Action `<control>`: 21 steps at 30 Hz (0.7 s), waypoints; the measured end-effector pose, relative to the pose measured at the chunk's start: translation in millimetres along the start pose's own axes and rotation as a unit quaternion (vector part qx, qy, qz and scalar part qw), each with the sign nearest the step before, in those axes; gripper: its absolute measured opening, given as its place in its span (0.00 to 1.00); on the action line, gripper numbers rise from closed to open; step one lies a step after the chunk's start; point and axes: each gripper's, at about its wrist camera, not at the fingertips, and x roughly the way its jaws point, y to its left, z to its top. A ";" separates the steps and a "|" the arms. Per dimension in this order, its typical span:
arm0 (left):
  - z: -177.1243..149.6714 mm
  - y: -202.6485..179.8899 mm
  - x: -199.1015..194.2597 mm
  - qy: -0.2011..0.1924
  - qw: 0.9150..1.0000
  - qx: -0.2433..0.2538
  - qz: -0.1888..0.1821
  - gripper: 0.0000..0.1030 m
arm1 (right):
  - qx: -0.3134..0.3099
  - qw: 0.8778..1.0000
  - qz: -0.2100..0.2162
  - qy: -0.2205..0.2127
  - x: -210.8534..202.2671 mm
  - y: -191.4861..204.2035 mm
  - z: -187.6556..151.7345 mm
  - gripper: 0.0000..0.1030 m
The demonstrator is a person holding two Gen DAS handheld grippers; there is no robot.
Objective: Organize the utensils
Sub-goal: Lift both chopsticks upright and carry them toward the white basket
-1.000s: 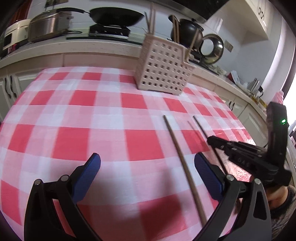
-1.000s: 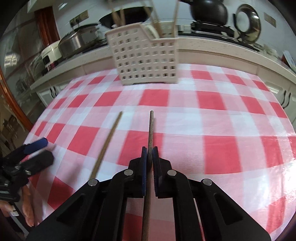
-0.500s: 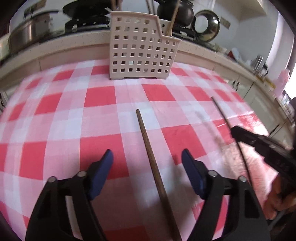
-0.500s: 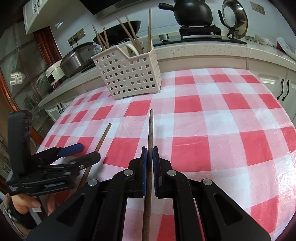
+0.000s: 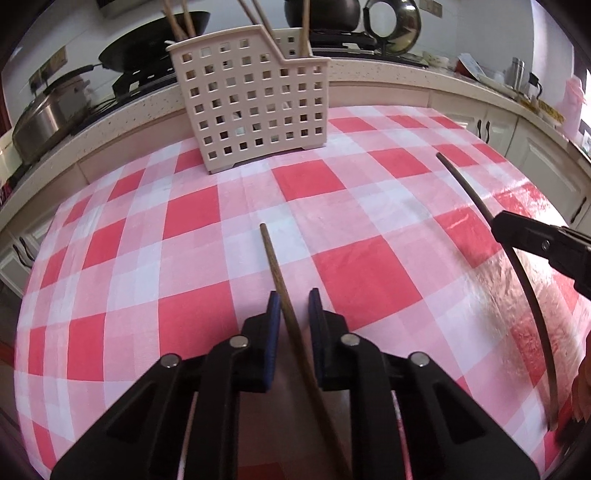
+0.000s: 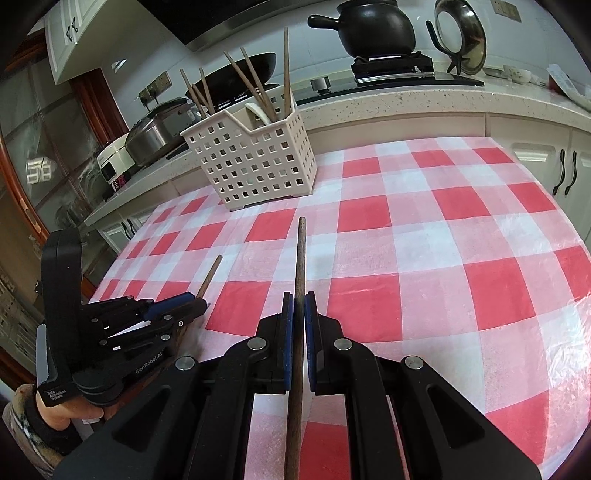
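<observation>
Since a second ago, the left gripper (image 5: 291,306) has travelled across the desk to straddle the light brown wooden chopstick (image 5: 280,288), and its blue-padded jaws, then spread wide, are closing on it; a slight gap shows on the right side of the stick.

Item 1: light brown wooden chopstick, lying on the red-and-white checked tablecloth (image 5: 192,206), tip pointing toward the basket, shaft running back between the left jaws. In the right wrist view the same stick (image 6: 212,273) emerges from the left gripper (image 6: 195,304), on the near left of the basket.

Item 2: dark brown wooden chopstick (image 6: 300,266), clamped narrowly in the right gripper (image 6: 298,306), tip raised and aimed toward the basket. In the left wrist view this stick (image 5: 476,199) sits to the near right of the basket, gripped by the right gripper (image 5: 498,221).

Item 3: cream perforated plastic utensil basket (image 6: 255,162), upright at the far edge of the desk, holding several wooden chopsticks (image 6: 255,79) and a white spoon (image 6: 255,110).

Item 4, behind the basket on the kitchen counter: black clay pot (image 6: 373,27) on a stove, black wok (image 5: 155,55), steel cooker (image 6: 155,134), round metal lid on a stand (image 6: 460,35).
</observation>
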 end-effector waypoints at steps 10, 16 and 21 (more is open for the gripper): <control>-0.9 3.4 -0.5 0.001 1.000 -0.002 -0.022 0.06 | -0.007 1.000 -0.010 0.007 5.2 3.8 -1.7 0.07; -3.7 17.8 -12.2 -0.016 0.999 -0.029 -0.039 0.05 | -0.009 1.000 -0.016 0.002 5.9 6.4 1.3 0.07; 2.2 35.3 -36.7 -0.051 0.995 -0.056 -0.058 0.05 | -0.022 1.000 -0.014 0.000 8.0 18.5 5.5 0.07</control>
